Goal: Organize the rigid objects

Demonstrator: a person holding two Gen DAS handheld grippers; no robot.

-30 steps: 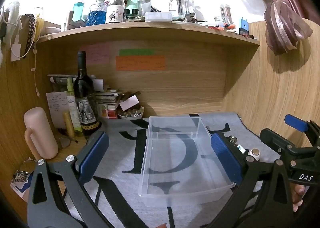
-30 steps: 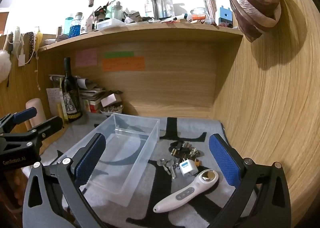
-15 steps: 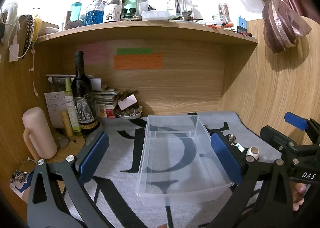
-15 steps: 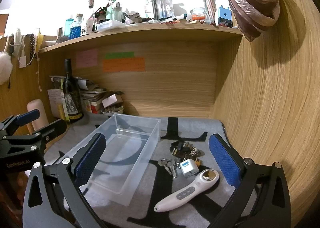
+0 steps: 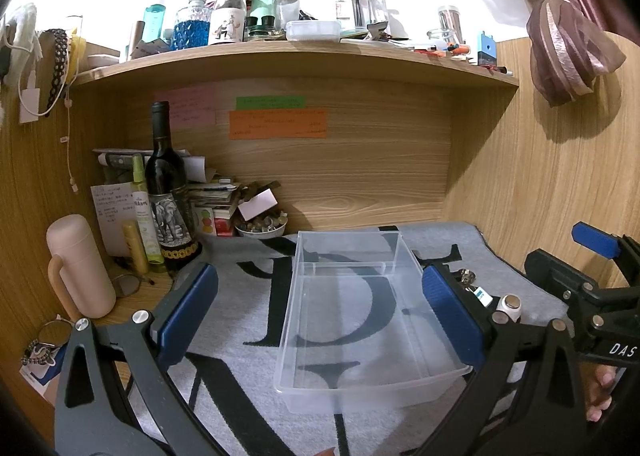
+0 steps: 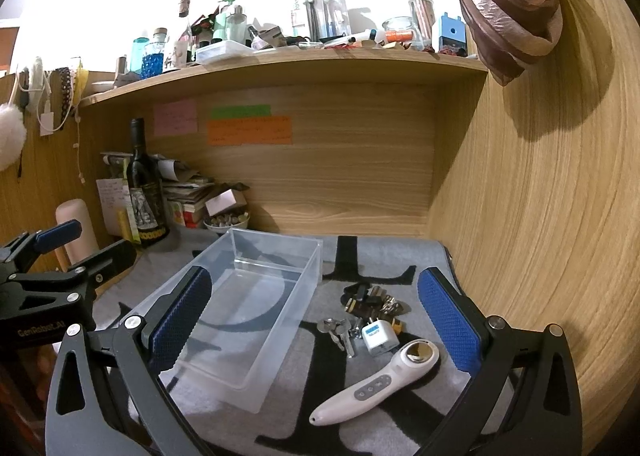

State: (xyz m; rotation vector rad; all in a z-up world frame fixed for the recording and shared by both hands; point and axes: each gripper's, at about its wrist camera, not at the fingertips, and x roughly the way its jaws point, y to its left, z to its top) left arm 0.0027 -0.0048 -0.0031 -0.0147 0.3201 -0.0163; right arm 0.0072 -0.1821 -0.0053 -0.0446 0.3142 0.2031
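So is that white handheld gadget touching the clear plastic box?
Apart. The right wrist view shows bare grey mat between the white handheld device and the clear plastic box.

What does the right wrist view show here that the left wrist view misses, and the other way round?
Only the right wrist view: keys, dark plug pile, the white handheld device whole. Only the left wrist view: glasses beside the pink bottle. Both: empty clear bin, wine bottle, both grippers open, left gripper, right gripper.
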